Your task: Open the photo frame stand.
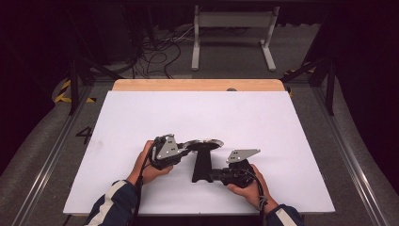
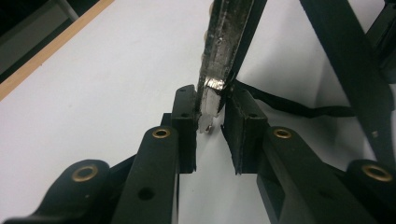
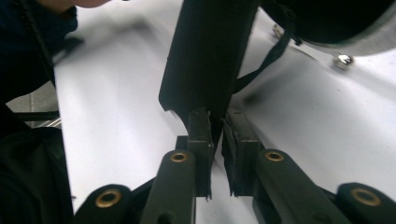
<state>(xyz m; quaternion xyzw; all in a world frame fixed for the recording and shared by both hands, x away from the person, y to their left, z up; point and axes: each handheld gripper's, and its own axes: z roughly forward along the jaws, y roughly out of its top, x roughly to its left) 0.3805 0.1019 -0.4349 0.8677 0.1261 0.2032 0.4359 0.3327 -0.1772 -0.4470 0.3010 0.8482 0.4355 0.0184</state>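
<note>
On the table, left gripper pinches the pan's silver rim; right gripper clamps its black handle.

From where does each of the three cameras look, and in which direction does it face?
High view: above the person's side, facing forward and down on the white table; both forearms, left gripper and right gripper show.
Left gripper view: on the left gripper, looking along its jaws at the pan's metal rim.
Right gripper view: on the right gripper, looking along its jaws at the black handle.
Shared: the frying pan, table.
</note>
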